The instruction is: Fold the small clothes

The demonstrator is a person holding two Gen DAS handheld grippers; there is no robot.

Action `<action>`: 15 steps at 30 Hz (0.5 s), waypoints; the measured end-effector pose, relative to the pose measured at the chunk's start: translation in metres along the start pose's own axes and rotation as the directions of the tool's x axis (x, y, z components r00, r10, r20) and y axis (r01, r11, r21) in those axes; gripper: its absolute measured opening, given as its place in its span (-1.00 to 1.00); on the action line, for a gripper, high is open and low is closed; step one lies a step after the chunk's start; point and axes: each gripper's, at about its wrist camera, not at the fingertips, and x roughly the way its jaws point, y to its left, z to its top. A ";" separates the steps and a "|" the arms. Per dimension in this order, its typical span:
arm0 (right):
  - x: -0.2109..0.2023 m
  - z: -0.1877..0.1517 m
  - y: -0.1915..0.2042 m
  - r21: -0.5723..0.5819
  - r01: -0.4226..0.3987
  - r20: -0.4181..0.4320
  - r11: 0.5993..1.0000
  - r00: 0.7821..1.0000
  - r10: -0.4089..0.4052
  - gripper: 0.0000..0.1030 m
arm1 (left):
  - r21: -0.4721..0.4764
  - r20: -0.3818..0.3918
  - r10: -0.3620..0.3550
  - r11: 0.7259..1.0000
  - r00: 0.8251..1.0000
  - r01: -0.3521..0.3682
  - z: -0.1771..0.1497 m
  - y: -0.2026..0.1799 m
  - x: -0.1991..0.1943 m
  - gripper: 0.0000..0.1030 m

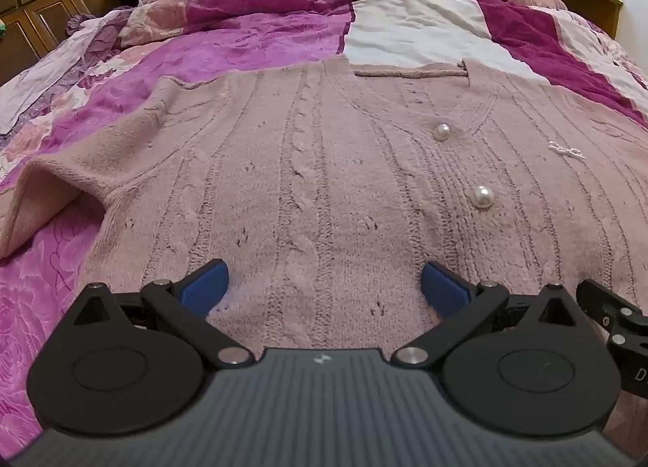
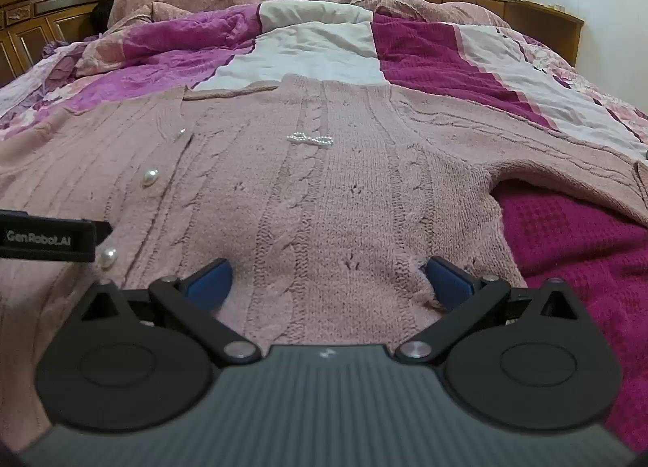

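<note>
A pink cable-knit cardigan (image 1: 324, 167) lies spread flat, front up, on the bed (image 2: 575, 248), directly ahead of and under both tools. It looks laid out this way so its sleeves and hem can be reached for a first fold; by my reading no fold has been made yet.

The left hand-held gripper (image 1: 324, 286) is released, its blue pads spread wide, low over the knit near the hem with no cloth pinched between them. To its left the left sleeve (image 1: 77, 179) runs out over the quilt, its cuff end curled up. Ahead and to its right sit 2 pearl buttons (image 1: 482, 196) on the placket.

The right hand-held gripper (image 2: 327, 284) is likewise released and wide, low over the hem on the other front panel, nothing gripped. A beaded bow (image 2: 310, 139) lies straight ahead of it, and the right sleeve (image 2: 567, 167) stretches off to its right.

Both tools tilt downward at the near edge, probably because the hem or side seams offer the easiest grab.
</note>
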 end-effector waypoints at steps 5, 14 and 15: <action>0.000 0.000 0.000 -0.004 0.002 0.001 1.000 1.000 -0.002 1.00 | 0.005 -0.015 -0.006 1.000 1.000 0.006 0.003 -0.001 0.000 1.00; 0.000 -0.001 0.001 -0.005 0.003 0.003 1.000 1.000 -0.003 1.00 | 0.000 0.000 -0.006 1.000 1.000 0.006 0.002 0.004 0.002 1.00; -0.001 -0.001 0.001 -0.005 0.003 0.004 1.000 1.000 -0.003 1.00 | 0.000 0.002 -0.005 1.000 1.000 0.005 0.002 0.005 0.002 1.00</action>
